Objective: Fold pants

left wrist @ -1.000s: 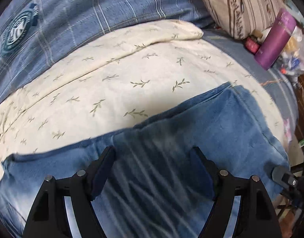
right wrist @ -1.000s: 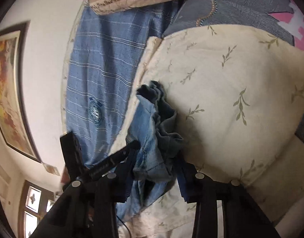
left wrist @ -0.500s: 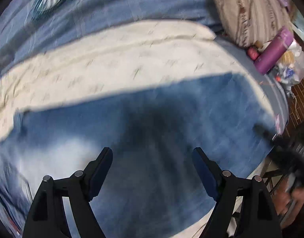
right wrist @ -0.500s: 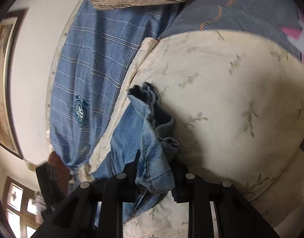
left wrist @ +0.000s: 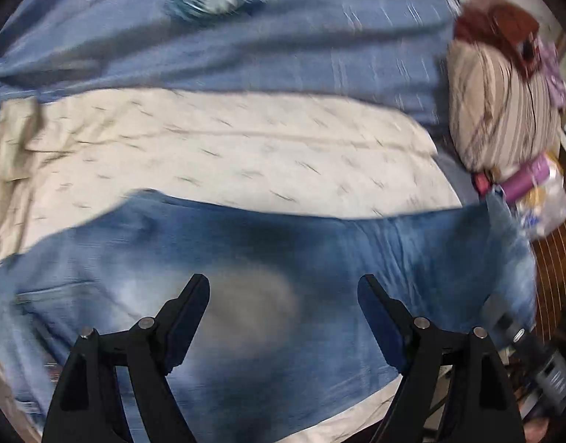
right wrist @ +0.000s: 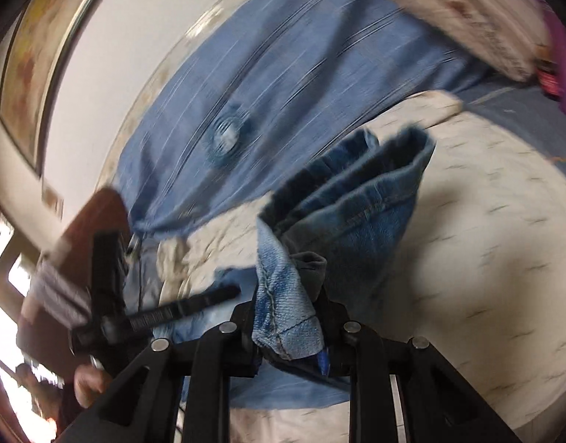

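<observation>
Right gripper [right wrist: 286, 326]: clenched on bunched hem of jeans [right wrist: 356, 217], raised off cream sheet [right wrist: 486, 258], likely to carry it over for a fold.
Left gripper [left wrist: 283, 317]: fingers spread, grasping nothing, above jeans near sheet's front edge.
Jeans: spread along sheet's near edge.
Unclear: motion blur; pillow [left wrist: 504, 110] smeared; fold line hidden.

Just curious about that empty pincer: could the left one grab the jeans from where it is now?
Probably yes. The left gripper hangs open directly over the jeans, with nothing between them; the right gripper already pinches a hem.
</observation>
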